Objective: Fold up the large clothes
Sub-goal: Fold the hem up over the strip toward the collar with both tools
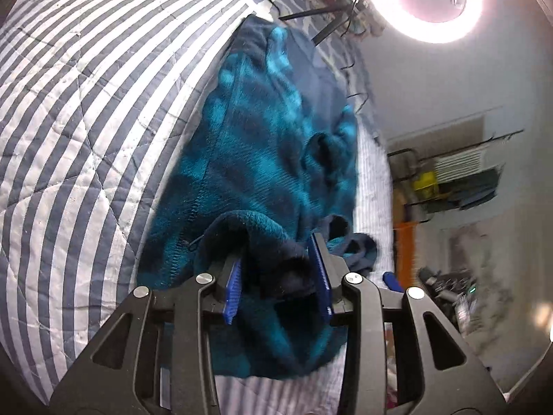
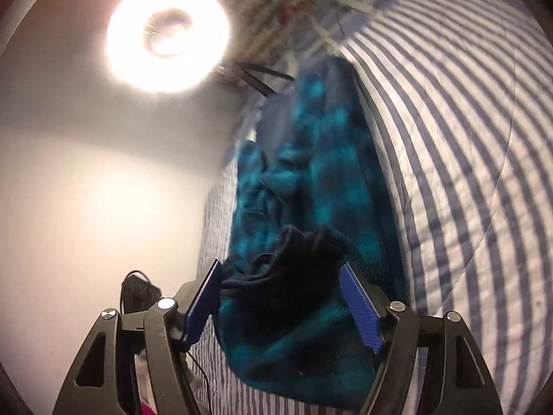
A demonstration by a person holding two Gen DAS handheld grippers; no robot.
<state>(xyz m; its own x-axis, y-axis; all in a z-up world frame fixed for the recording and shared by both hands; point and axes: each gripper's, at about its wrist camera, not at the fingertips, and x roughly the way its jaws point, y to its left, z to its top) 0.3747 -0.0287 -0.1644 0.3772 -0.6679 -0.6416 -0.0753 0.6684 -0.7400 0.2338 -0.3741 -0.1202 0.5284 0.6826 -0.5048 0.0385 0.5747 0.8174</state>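
Left gripper: the jaws stand parted, with a dark navy fold of the fleece garment lying between the blue pads; the cloth brushes the pads on both sides but is not pinched, so the fold is judged released. Right gripper: the jaws stand wider, and a bunched navy part (possibly a cuff or hood, not told apart) sits loose in the gap, clear of the right-hand pad.

The teal-and-navy garment is laid on the striped quilt of a bed, its long axis running straight away from both sets of jaws toward the far end of the bed. Its near end is directly under the fingertips in both views, so neither hand is markedly nearer.

In the left wrist view the garment lies close along one side edge of the bed, beyond which a cluttered room is seen; broad bare quilt is offered on the other side. A ring light on a tripod stands past the far end. The next fold is judged best carried toward the open quilt, away from the edge.
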